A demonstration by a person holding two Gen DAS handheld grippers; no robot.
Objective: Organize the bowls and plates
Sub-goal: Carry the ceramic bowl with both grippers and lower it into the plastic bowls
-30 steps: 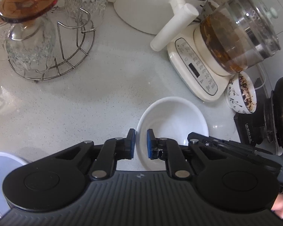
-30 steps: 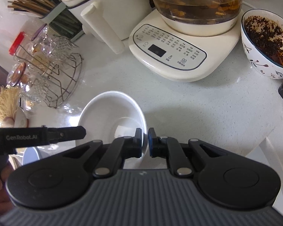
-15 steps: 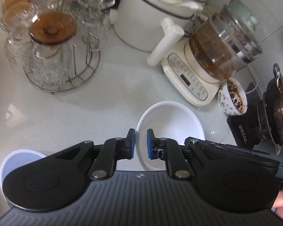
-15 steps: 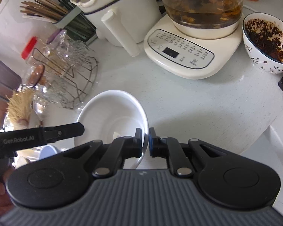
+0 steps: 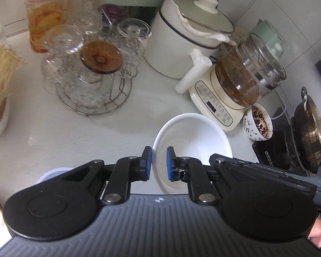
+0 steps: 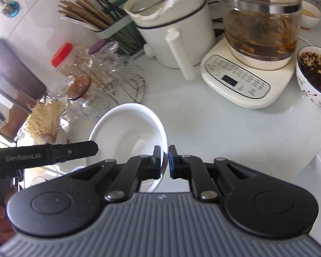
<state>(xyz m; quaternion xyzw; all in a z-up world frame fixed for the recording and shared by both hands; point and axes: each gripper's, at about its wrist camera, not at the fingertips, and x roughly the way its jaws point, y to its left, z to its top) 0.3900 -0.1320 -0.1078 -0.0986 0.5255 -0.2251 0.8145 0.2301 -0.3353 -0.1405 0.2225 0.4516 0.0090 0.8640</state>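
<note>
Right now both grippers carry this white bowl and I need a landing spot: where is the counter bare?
Bare counter lies between the wire glass rack and the white bowl. More is free in front of the kettle base. The back edge is crowded.

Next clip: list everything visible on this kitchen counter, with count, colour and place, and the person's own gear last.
Round ceramic bowl: one, white, held over the counter by both grippers at opposite rims.
Patterned bowl of dark flakes: one, white, right of the kettle base.
Glass kettle on control base: one, cream, back right.
Lidded electric pot: one, white, at the back.
Wire rack of drinking glasses: one, steel, back left.
Red-capped plastic jar: one, clear, far left.
Chopstick holder: one, pale green, by the wall.
Dark wok: one, right edge.
Left gripper: jaws shut on the bowl's rim.
Right gripper: the same.
</note>
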